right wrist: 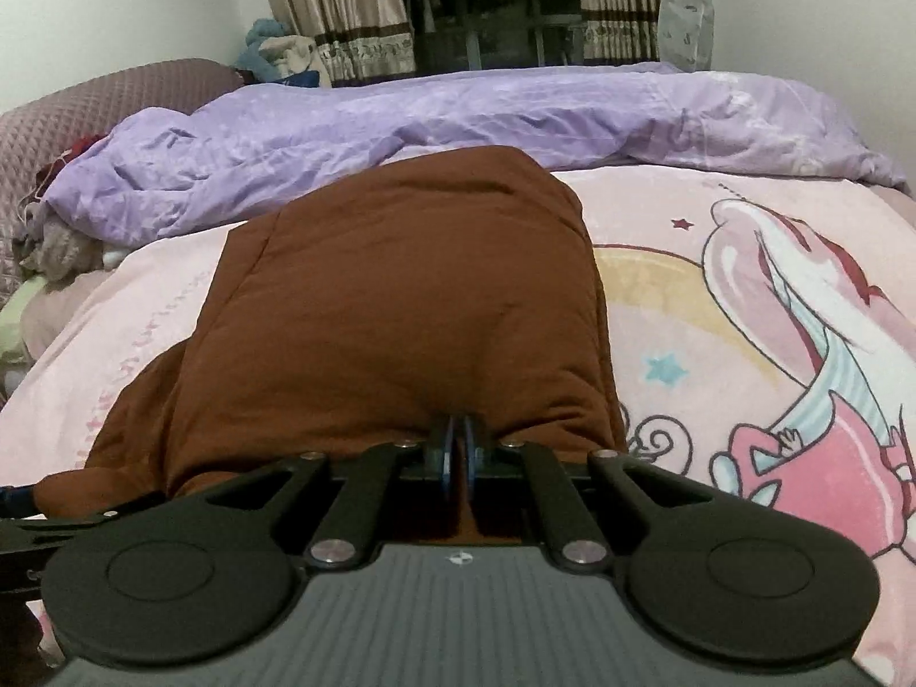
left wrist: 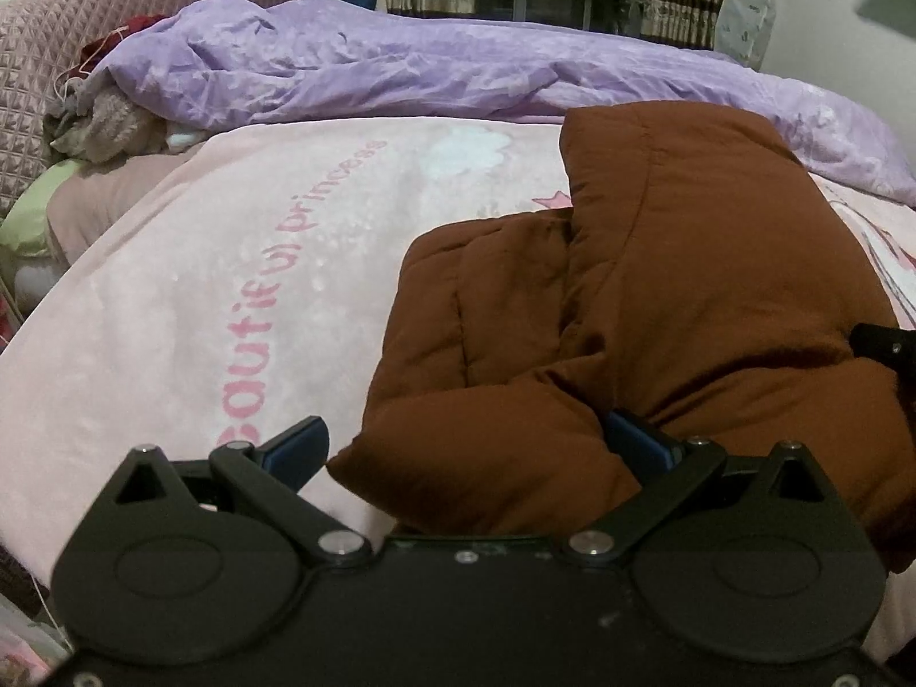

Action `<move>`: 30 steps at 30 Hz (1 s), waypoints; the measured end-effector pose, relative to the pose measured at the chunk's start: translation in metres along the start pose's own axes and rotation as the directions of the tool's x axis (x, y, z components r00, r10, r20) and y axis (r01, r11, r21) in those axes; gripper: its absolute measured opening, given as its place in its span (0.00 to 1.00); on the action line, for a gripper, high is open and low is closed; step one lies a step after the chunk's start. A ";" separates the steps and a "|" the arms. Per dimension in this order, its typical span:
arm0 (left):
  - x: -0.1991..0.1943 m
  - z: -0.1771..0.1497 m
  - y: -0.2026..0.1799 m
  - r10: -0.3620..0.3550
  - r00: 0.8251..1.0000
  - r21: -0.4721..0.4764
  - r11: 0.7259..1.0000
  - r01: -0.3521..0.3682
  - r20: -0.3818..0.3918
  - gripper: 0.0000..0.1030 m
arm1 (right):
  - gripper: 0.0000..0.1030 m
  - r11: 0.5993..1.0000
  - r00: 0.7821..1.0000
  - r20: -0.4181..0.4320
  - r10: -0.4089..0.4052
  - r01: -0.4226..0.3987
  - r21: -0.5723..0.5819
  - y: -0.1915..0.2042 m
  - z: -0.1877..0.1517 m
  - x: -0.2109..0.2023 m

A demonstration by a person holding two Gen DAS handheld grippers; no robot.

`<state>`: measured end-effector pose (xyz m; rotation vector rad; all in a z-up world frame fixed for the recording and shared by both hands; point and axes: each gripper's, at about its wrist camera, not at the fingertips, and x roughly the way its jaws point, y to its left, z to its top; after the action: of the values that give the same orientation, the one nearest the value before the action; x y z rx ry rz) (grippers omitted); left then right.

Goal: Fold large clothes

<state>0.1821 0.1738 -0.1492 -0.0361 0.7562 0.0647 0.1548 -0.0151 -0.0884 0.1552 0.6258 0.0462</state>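
A brown padded jacket (left wrist: 658, 297) lies partly folded on the pink blanket (left wrist: 229, 286). My left gripper (left wrist: 466, 446) is open, its blue pads (left wrist: 297, 446) spread wide with the jacket's near left corner between them. In the right wrist view the jacket (right wrist: 401, 297) fills the middle. My right gripper (right wrist: 457, 446) is shut on the jacket's near edge, its blue pads (right wrist: 443, 452) pinched together on the brown fabric. The tip of the right gripper shows at the right edge of the left wrist view (left wrist: 884, 343).
A crumpled purple duvet (right wrist: 401, 114) lies across the far side of the bed. A quilted mauve headboard (left wrist: 86, 28) and a pile of clothes (left wrist: 103, 120) are at the left. Curtains (right wrist: 343, 11) and a window stand behind. The blanket bears a unicorn print (right wrist: 801, 315).
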 end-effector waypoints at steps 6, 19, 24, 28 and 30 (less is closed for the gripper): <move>-0.004 -0.002 0.001 0.006 1.000 -0.004 1.000 -0.006 0.004 1.00 | 0.22 0.994 0.996 -0.016 0.083 -0.084 -0.076 0.001 0.007 -0.046; -0.031 0.023 -0.001 -0.053 0.998 -0.032 0.998 0.054 0.014 1.00 | 0.16 0.994 0.996 -0.056 0.075 -0.078 -0.072 -0.025 -0.026 -0.034; -0.042 0.066 -0.020 -0.035 0.986 0.058 0.998 0.026 0.160 1.00 | 0.17 0.995 0.998 -0.043 0.038 -0.042 -0.094 -0.019 -0.027 -0.033; -0.004 0.061 -0.039 -0.004 0.996 0.117 0.993 -0.007 0.095 1.00 | 0.17 0.995 0.999 -0.044 0.031 -0.035 -0.097 -0.017 -0.026 -0.034; 0.016 0.045 -0.043 0.010 0.997 0.120 0.993 -0.018 0.074 1.00 | 0.17 0.993 0.999 -0.041 0.021 -0.026 -0.112 -0.015 -0.025 -0.036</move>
<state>0.2276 0.1342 -0.1269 0.0863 0.6856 0.0334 0.1112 -0.0296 -0.0903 0.0523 0.6596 0.1074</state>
